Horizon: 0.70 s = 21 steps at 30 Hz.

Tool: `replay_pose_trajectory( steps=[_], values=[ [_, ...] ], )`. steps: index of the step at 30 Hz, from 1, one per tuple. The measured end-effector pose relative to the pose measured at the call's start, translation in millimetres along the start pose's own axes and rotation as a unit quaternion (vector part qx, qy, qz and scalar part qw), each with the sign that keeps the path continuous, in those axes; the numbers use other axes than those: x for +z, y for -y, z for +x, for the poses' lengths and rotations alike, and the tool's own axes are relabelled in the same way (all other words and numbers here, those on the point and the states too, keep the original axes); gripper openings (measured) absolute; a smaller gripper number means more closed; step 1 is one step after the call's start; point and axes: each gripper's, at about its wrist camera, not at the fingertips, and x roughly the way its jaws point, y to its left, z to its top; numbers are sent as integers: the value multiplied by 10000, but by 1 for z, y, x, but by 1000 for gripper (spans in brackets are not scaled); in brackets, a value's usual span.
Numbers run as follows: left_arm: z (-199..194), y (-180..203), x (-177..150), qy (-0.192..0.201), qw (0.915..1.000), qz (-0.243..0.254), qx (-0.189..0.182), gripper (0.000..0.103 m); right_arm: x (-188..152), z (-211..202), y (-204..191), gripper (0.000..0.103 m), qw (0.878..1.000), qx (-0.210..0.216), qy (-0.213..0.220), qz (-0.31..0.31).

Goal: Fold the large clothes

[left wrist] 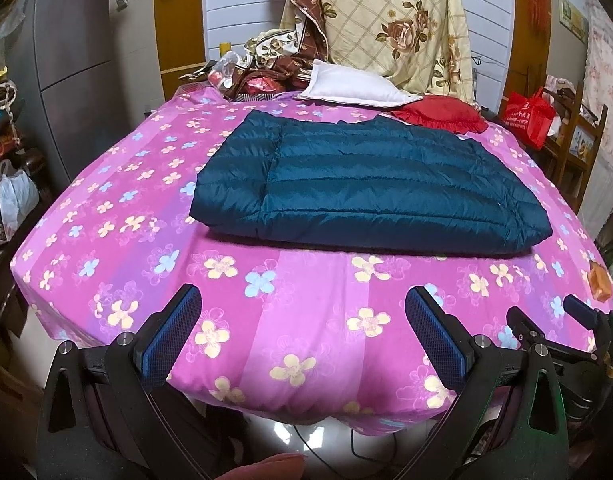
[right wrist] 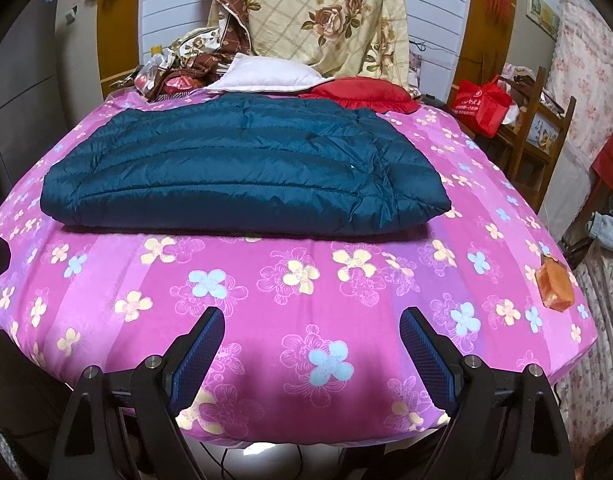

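A dark teal quilted down jacket [left wrist: 366,184] lies folded into a flat rectangle on the pink flowered bed cover [left wrist: 306,320]. It also shows in the right wrist view [right wrist: 234,168], with the cover [right wrist: 306,300] under it. My left gripper [left wrist: 302,300] is open and empty, held over the bed's near edge, short of the jacket. My right gripper [right wrist: 312,322] is open and empty too, at the near edge and apart from the jacket. The right gripper also shows at the lower right of the left wrist view [left wrist: 546,314].
A white pillow [left wrist: 354,84], a red cushion [left wrist: 442,114] and a patterned quilt [left wrist: 386,20] sit at the bed's far end. A small orange pouch [right wrist: 554,286] lies at the bed's right edge. A red bag [right wrist: 482,104] rests on a wooden chair to the right.
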Motion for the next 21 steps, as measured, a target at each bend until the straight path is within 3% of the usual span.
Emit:
replay_pose_trajectory(
  steps=[21],
  values=[
    [11,-2,-5,-177,9998,9,-26,102,-5,6,-5,88,10000,37,-65,-58]
  ],
)
